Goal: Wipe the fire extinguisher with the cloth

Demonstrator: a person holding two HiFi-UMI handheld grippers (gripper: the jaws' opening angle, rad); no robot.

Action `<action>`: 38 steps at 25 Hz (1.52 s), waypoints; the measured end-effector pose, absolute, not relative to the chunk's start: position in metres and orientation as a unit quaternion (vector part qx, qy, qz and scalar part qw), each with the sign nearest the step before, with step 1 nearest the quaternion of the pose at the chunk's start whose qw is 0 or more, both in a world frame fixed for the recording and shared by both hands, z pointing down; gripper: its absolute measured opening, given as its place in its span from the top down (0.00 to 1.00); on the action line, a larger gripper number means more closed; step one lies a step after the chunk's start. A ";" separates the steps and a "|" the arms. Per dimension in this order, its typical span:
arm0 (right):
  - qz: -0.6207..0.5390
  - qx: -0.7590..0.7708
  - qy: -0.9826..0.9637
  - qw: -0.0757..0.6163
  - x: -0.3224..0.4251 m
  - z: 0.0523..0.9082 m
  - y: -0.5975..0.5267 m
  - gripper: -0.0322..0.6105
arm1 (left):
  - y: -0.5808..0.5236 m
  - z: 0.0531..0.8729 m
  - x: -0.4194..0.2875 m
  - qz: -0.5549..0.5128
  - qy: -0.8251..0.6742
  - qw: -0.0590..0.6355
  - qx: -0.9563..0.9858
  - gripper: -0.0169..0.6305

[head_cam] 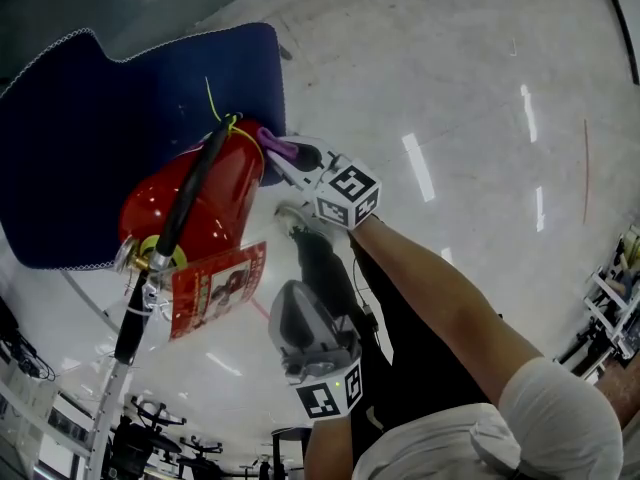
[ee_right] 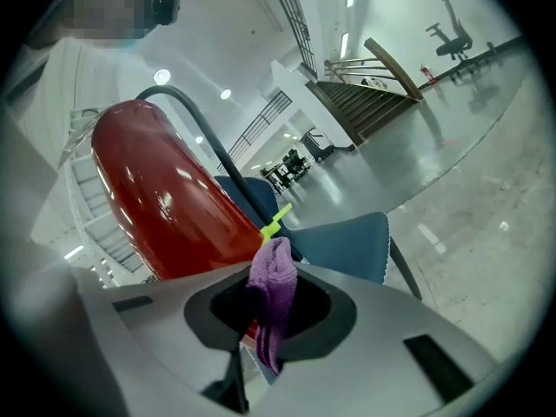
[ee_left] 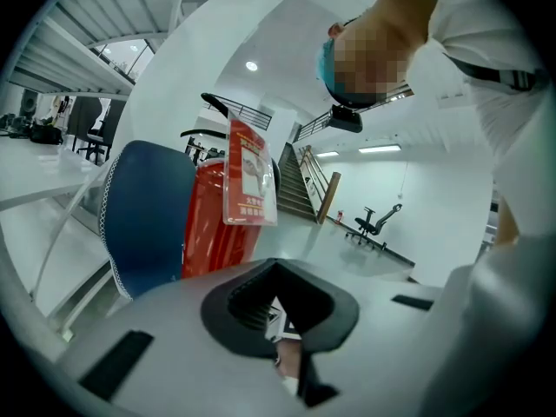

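Note:
A red fire extinguisher (head_cam: 200,208) lies on a blue mat (head_cam: 110,138), with a black hose (head_cam: 190,193) along it and a red-and-white tag (head_cam: 218,286) hanging off. My right gripper (head_cam: 283,148) is shut on a purple cloth (head_cam: 278,146) that rests against the cylinder's end, beside a yellow tie (head_cam: 235,123). The right gripper view shows the cloth (ee_right: 271,276) bunched between the jaws of the right gripper (ee_right: 252,354), red cylinder (ee_right: 165,189) just beyond. My left gripper (head_cam: 292,303) hovers right of the tag, apart from the extinguisher (ee_left: 217,224), and looks shut (ee_left: 300,376) on nothing.
Glossy pale floor (head_cam: 450,88) surrounds the mat. A white metal rack (head_cam: 105,418) stands at the lower left with dark equipment near it. The person's dark trouser leg (head_cam: 400,368) is beside the left gripper. A staircase (ee_left: 300,189) and an office chair (ee_left: 373,224) stand farther off.

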State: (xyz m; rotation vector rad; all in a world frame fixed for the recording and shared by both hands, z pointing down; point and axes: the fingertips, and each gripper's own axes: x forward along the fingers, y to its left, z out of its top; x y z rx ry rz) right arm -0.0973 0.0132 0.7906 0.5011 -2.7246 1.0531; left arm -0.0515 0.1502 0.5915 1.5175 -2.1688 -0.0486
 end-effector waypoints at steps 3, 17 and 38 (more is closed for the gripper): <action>0.359 0.151 -0.919 0.067 -0.099 0.760 0.015 0.86 | 0.146 0.580 -0.057 -0.019 -0.797 0.239 0.555 0.97; 0.345 0.103 -0.932 -0.023 -0.094 0.552 0.031 0.86 | 0.147 0.460 -0.047 -0.037 -0.784 0.203 0.586 0.97; 0.323 0.140 -0.936 -0.034 -0.046 0.481 0.064 0.86 | 0.160 0.386 -0.061 -0.033 -0.762 0.162 0.626 0.97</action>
